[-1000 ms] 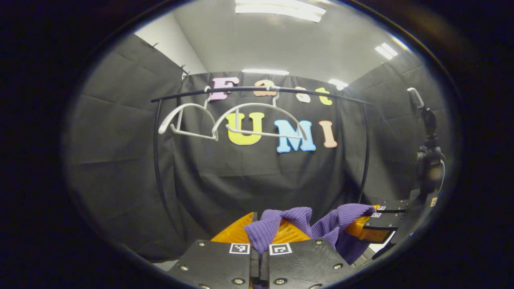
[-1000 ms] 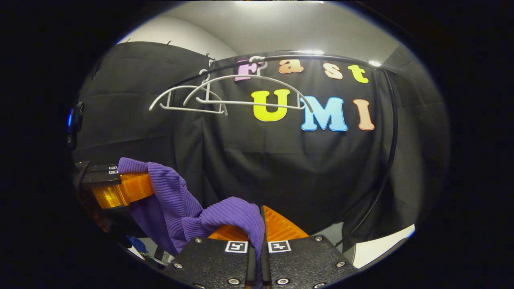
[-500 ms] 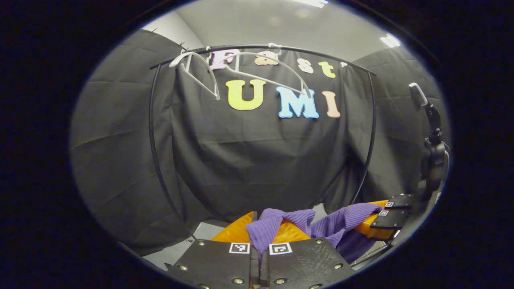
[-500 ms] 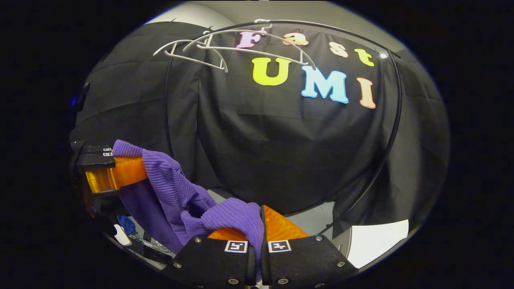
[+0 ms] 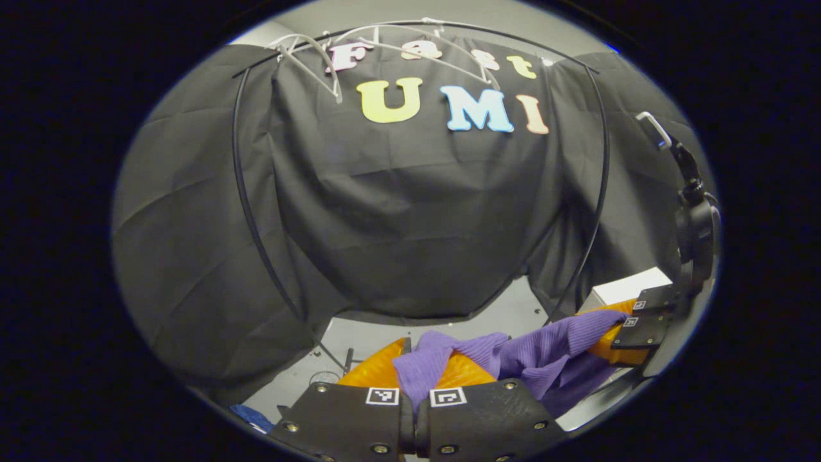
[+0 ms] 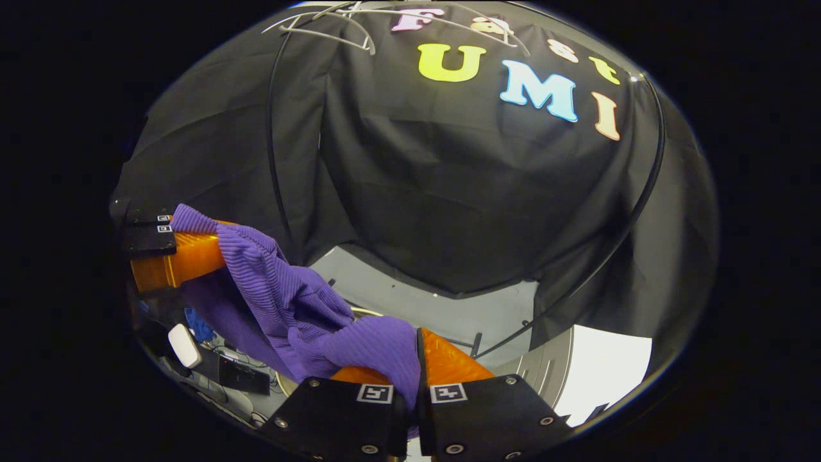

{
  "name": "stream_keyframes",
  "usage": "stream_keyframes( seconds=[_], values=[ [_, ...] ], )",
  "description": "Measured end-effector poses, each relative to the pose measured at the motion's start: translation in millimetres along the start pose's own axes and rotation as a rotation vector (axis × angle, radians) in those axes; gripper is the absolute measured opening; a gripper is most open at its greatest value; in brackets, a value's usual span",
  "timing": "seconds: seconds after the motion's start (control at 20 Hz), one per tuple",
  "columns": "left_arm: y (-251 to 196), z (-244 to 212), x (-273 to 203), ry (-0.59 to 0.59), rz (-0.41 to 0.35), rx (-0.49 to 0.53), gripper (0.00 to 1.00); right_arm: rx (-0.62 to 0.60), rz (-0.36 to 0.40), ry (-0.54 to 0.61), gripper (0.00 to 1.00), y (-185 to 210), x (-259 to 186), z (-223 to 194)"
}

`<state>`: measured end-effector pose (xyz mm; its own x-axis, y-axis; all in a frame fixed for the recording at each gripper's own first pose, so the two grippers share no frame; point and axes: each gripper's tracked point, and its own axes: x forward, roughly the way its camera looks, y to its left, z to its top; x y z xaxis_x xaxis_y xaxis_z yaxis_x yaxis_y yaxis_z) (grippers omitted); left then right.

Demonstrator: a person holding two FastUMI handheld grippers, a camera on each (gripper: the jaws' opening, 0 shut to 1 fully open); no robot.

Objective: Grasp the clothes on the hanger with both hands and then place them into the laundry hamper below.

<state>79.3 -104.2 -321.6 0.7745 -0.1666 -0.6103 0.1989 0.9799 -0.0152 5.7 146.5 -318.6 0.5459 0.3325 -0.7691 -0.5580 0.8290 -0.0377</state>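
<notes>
A purple ribbed garment [image 5: 545,350] hangs slack between my two grippers, off the hangers. My left gripper [image 5: 414,369] is shut on one end of it; in the left gripper view the right gripper [image 5: 619,337] holds the other end at the lower right. In the right gripper view the purple garment [image 6: 282,295] drapes from the left gripper [image 6: 192,247] at the left down to my right gripper [image 6: 417,359], which is shut on it. Two bare white hangers [image 5: 321,54] hang on the black rail [image 5: 410,25] high above. I cannot see the hamper for certain.
The rail's black uprights [image 5: 247,212] curve down to a grey floor [image 6: 410,301]. A white box [image 5: 625,289] stands at the right. Cables and small devices [image 6: 218,366] lie on the floor at the lower left of the right gripper view.
Both grippers have moved down and tilted downward with the garment; the rail and hangers have risen to the top of each view and the floor has come into sight.
</notes>
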Motion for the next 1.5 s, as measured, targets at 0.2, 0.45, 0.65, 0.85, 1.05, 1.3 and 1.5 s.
stream_keyframes(
  seconds=[0.2,0.45,0.65,0.85,1.05,1.3,1.5],
  values=[
    [4,-41,3,0.101,0.001,0.014,0.05,-0.014,0.040,0.091,0.15,21,8,-31],
    [18,-41,-4,0.087,0.019,-0.039,0.61,-0.004,0.025,0.090,0.72,21,8,-29],
    [39,-32,-13,0.049,0.062,-0.047,0.94,0.028,-0.006,0.048,0.94,16,-2,-15],
    [47,4,-36,-0.031,0.070,-0.044,0.94,0.070,-0.004,-0.041,0.95,15,-29,13],
    [54,66,-73,-0.164,0.068,-0.026,0.94,0.094,-0.047,-0.179,0.95,1,-64,52],
    [62,141,-128,-0.323,0.067,-0.038,1.00,0.148,-0.112,-0.323,0.95,-25,-119,95],
    [68,190,-166,-0.422,0.068,-0.043,1.00,0.182,-0.164,-0.432,0.95,-51,-166,126]
  ],
)
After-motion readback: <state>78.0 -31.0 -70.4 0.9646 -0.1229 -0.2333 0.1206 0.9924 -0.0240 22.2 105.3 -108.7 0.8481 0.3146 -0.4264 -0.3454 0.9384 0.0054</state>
